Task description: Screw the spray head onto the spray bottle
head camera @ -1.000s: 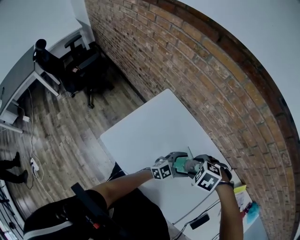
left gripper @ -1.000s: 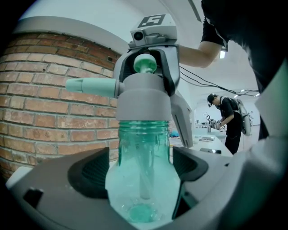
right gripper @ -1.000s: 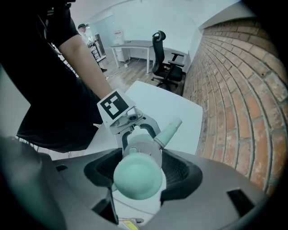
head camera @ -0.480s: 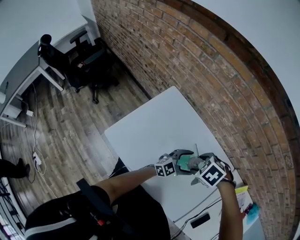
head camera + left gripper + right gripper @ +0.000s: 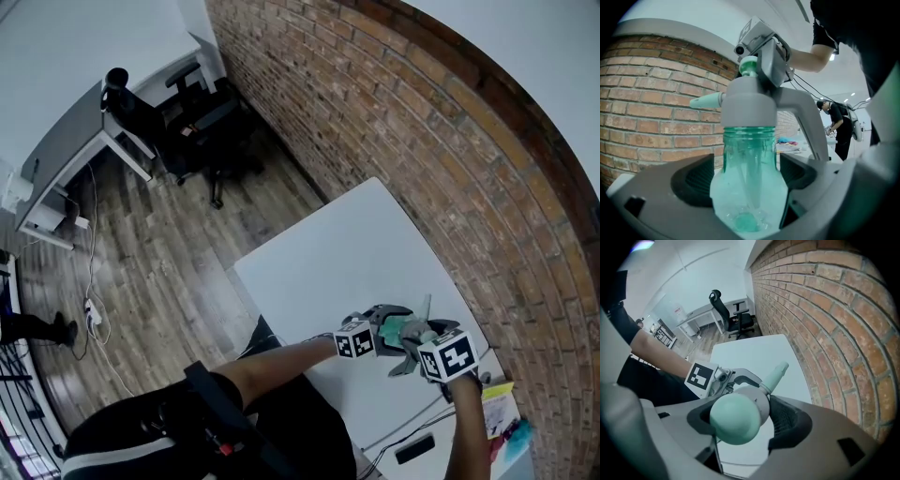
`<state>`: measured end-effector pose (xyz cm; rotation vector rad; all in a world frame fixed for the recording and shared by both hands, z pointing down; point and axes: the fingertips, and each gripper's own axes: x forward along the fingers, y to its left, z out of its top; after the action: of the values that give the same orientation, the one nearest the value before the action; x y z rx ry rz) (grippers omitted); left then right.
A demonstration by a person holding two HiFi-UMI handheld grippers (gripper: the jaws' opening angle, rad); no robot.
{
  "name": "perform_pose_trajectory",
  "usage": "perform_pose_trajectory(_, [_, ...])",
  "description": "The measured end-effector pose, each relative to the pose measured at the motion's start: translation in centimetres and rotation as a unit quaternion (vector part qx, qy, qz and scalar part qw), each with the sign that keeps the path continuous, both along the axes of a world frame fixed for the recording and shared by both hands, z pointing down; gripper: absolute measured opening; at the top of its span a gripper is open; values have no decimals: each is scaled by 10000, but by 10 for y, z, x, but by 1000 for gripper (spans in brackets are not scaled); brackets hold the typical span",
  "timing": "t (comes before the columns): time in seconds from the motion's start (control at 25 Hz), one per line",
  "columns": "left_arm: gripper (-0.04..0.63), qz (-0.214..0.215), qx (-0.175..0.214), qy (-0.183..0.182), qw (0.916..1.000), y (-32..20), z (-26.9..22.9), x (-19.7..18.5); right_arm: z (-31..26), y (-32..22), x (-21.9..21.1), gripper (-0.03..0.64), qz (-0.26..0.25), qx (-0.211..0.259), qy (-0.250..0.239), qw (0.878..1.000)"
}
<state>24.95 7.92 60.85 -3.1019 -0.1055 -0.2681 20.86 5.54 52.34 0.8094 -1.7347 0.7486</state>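
The left claw (image 5: 749, 185) is clenched on the rounded belly of the green bottle (image 5: 750, 154) and holds it upright over the white worktop (image 5: 337, 262); whether the base touches the worktop I cannot tell. The right claw (image 5: 740, 420) reaches down from above and grasps the grey spray head (image 5: 752, 399), with a pad on either side of its body just under the pale green knob (image 5: 733, 420). The head sits on the bottle's neck with its collar over the thread, and the nozzle (image 5: 774, 375) points away toward the brick wall (image 5: 834, 310)

The main risk is probably a crossed thread: if the head sits a little tilted as it is twisted, it could jam partway and look done while being loose. The bottle looks thin and smooth, so it may spin inside the left claw with the head and nothing would tighten. A harder squeeze to stop that could buckle its wall. The right claw's pads sit on a curved body and might slip round it. The long grey handle (image 5: 806, 122) could swing into the left claw during a turn
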Motion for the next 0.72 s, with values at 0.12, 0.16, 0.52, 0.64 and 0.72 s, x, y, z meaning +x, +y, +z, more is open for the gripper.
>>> perform_pose_trajectory(0.12, [425, -30, 12, 3, 10000, 0, -1, -4, 0, 0, -3, 279, -66, 113, -43, 9999])
perform_pose_trajectory(0.16, [425, -42, 16, -5, 10000, -1, -1, -5, -1, 1, -3, 279, -110, 151, -66, 9998])
perform_pose_trajectory(0.52, [425, -59, 14, -30, 10000, -1, 1, -6, -23, 11, -7, 279, -1092, 236, -206, 9935])
perform_pose_trajectory(0.64, [425, -44, 2, -31, 10000, -2, 2, -6, -36, 7, -3, 279, -1740, 513, -135, 9833])
perform_pose_trajectory(0.72, [425, -35, -11, -27, 10000, -2, 1, -5, -45, 7, -3, 279, -2377, 739, -24, 9685])
